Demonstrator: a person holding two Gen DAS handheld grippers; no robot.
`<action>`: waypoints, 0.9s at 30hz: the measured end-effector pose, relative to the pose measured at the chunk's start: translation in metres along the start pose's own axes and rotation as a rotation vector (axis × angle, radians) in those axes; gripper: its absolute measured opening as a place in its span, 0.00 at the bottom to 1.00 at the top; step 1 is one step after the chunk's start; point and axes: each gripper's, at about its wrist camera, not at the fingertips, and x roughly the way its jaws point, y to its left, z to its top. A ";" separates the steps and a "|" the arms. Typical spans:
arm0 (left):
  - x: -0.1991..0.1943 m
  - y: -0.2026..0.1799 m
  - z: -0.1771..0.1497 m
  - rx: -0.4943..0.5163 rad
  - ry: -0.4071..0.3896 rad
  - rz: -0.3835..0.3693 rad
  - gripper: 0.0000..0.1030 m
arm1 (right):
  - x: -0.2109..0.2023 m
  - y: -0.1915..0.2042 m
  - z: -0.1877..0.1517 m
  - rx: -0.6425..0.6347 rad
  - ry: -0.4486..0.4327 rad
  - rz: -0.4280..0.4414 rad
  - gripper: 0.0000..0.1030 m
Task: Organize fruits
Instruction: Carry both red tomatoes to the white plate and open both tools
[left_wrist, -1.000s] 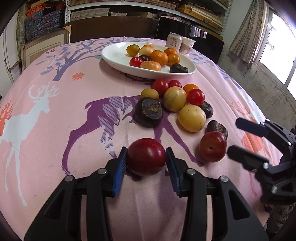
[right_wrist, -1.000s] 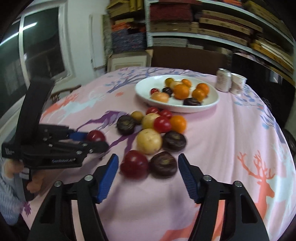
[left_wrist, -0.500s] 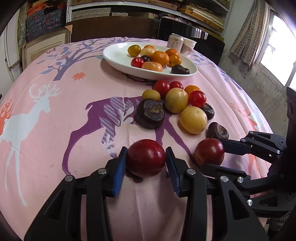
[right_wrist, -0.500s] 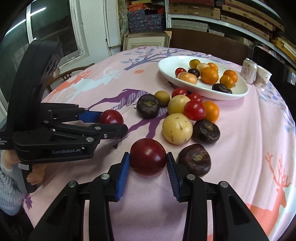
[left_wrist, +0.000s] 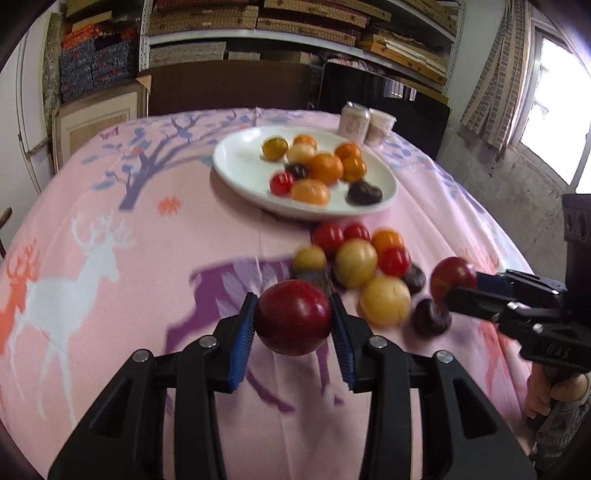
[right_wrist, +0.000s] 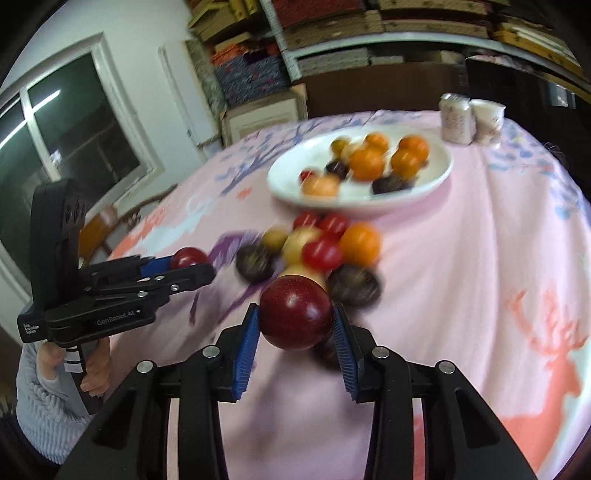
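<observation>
My left gripper (left_wrist: 293, 299) is shut on a dark red plum (left_wrist: 293, 321), held above the pink deer tablecloth (left_wrist: 110, 295). My right gripper (right_wrist: 295, 308) is shut on a second dark red plum (right_wrist: 295, 317), also clear of the cloth. In the left wrist view the right gripper (left_wrist: 456, 286) shows at the right edge with its plum (left_wrist: 450, 275). In the right wrist view the left gripper (right_wrist: 195, 264) comes in from the left with its plum (right_wrist: 186, 256). A white oval plate (left_wrist: 240, 166) of several small fruits lies beyond a loose fruit pile (left_wrist: 354, 262).
A drink can (left_wrist: 354, 118) and a paper cup (left_wrist: 380, 123) stand behind the plate at the table's far edge. Shelves and boxes fill the wall beyond. A hand (right_wrist: 92, 373) with a grey sleeve holds the left gripper's handle. Open cloth lies left of the plate.
The right gripper went from open to shut on its plum beside the pile. Both grippers have since lifted their plums off the cloth, and both views now tilt up and blur.
</observation>
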 end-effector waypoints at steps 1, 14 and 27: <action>0.001 0.001 0.009 0.001 -0.008 0.008 0.37 | -0.003 -0.006 0.012 0.014 -0.021 -0.010 0.39; 0.103 0.026 0.137 -0.078 -0.004 0.069 0.37 | 0.073 -0.081 0.105 0.148 -0.051 -0.208 0.39; 0.085 0.039 0.122 -0.132 -0.061 0.065 0.83 | 0.022 -0.078 0.085 0.178 -0.288 -0.188 0.84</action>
